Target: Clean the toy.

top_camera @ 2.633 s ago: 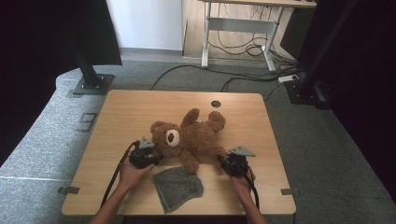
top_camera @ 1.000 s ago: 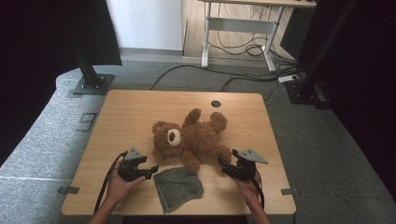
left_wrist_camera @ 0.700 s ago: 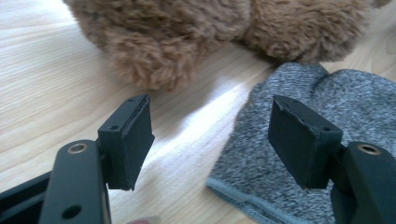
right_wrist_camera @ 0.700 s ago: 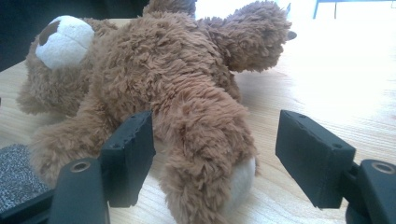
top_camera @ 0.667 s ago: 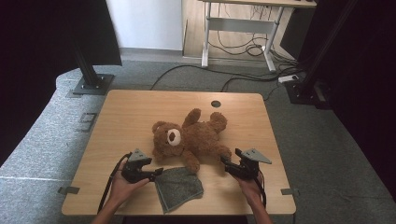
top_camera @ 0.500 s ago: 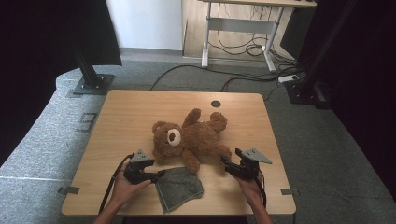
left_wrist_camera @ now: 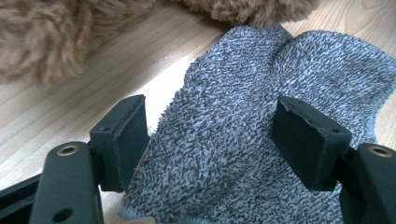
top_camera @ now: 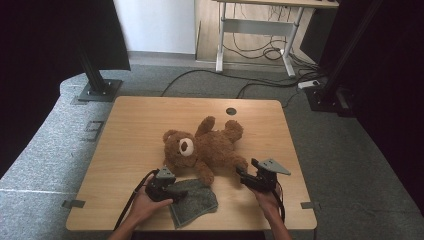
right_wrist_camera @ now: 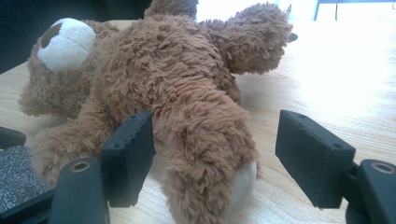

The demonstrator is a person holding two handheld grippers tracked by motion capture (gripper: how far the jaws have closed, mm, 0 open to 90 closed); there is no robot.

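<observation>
Near the surface's front edge lies a grey, fuzzy knit cloth below the bear, left gripper jaws, just opening, spread over it, right gripper jaws spread around the bear's leg, bare wood beyond.

Left gripper now over cloth

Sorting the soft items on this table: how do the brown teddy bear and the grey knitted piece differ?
The teddy bear is brown, shaggy and plump; the grey knitted piece is speckled grey, looped and flat. The teddy bear sprawls mid-table with limbs spread; the grey knitted piece lies near the front edge, partly folded over. The teddy bear is clearly larger. Both are soft and rest on the wooden table.
</observation>
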